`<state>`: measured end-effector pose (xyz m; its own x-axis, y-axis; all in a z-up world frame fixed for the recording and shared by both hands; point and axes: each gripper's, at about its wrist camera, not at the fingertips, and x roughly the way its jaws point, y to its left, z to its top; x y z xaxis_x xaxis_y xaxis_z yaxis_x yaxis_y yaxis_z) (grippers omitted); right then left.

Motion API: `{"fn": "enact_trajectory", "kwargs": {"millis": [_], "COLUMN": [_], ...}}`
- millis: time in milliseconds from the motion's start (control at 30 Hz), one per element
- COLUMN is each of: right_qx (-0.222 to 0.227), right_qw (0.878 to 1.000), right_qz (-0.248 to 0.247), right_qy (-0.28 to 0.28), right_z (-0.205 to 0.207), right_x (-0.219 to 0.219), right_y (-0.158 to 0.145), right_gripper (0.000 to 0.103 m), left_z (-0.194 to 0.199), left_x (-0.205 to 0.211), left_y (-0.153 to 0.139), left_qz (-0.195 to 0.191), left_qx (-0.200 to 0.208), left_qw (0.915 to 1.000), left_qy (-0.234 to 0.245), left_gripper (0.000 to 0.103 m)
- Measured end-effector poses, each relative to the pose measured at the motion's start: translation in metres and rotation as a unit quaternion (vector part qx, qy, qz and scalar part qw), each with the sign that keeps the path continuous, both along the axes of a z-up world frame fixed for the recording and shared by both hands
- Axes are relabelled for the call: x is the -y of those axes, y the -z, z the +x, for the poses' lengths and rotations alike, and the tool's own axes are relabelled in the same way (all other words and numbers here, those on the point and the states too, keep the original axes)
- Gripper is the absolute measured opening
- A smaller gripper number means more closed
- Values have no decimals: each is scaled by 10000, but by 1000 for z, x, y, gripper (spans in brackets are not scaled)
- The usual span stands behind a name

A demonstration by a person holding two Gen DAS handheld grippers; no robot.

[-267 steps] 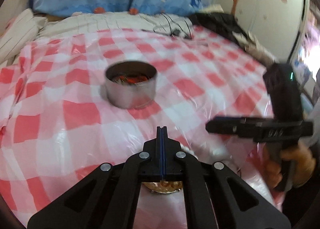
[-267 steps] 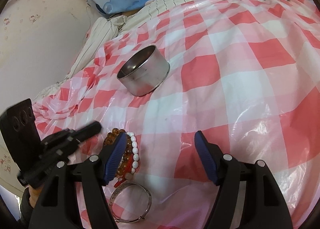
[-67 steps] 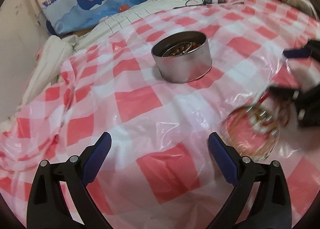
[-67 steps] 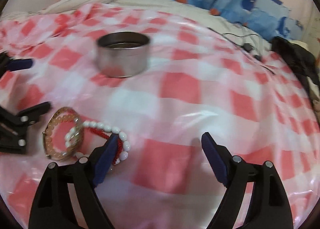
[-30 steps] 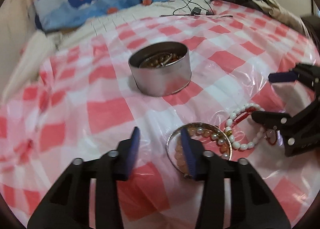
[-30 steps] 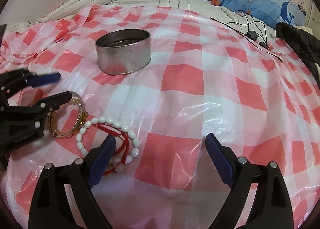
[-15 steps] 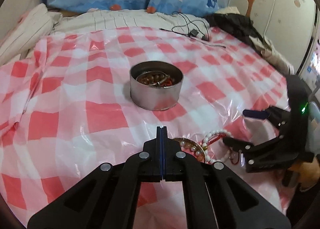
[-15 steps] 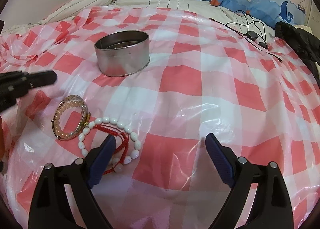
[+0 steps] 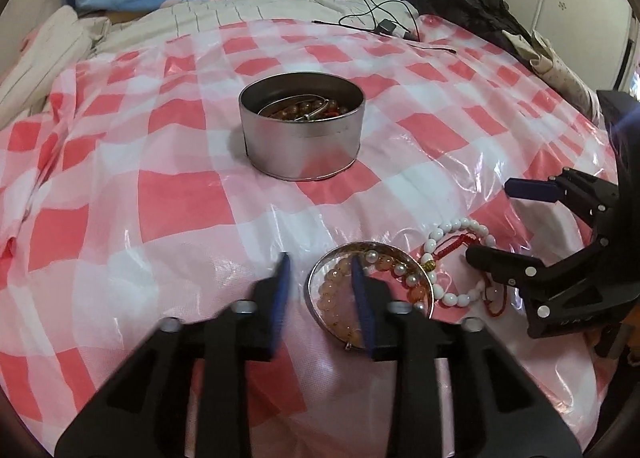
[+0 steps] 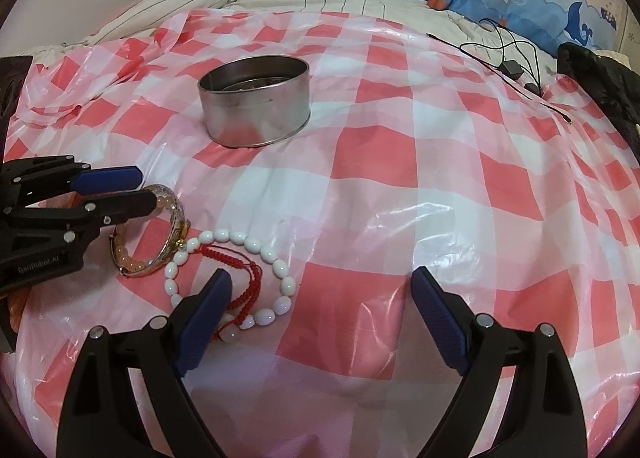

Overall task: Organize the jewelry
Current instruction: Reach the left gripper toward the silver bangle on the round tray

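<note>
left gripper jaws opening, narrow, straddling the stiff metal bangle rim (slippery, light, best pinched there). right gripper jaws wide, empty.

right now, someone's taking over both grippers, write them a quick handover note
Left gripper: jaws opening, straddling the near rim of the silver bangle with a peach bead bracelet inside; nothing gripped.
Right gripper: open, empty, left finger over the white bead bracelet with red cord.
Round metal tin stands farther back on the red-and-white checked plastic sheet.
Done: some beaded pieces and a metal ring already lie in the tin.
Left: bangle with peach beads, then the white bracelet, into the tin.
</note>
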<state>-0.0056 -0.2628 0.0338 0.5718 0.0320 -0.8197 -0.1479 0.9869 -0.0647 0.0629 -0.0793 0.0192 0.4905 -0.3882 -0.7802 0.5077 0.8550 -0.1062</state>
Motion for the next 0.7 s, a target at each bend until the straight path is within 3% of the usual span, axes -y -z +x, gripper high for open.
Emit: {"fn": "enact_trajectory", "kwargs": {"millis": [133, 333, 433, 700], "right_qx": [-12, -13, -20, 64], "right_qw": [10000, 10000, 10000, 10000], "right_qz": [-7, 3, -7, 40], "right_qy": [-2, -4, 0, 23], "right_z": [0, 0, 1, -1], "right_x": [0, 1, 0, 3], "right_y": [1, 1, 2, -3], "right_gripper": [87, 87, 87, 87], "left_z": [-4, -4, 0, 6], "left_x": [3, -19, -26, -33], "left_y": [-2, -34, -36, -28], "left_qz": [47, -651, -741, 200], "left_qx": [-67, -27, -70, 94], "left_qw": [9999, 9978, 9972, 9992], "left_qy": [141, 80, 26, -345], "left_gripper": [1, 1, 1, 0]}}
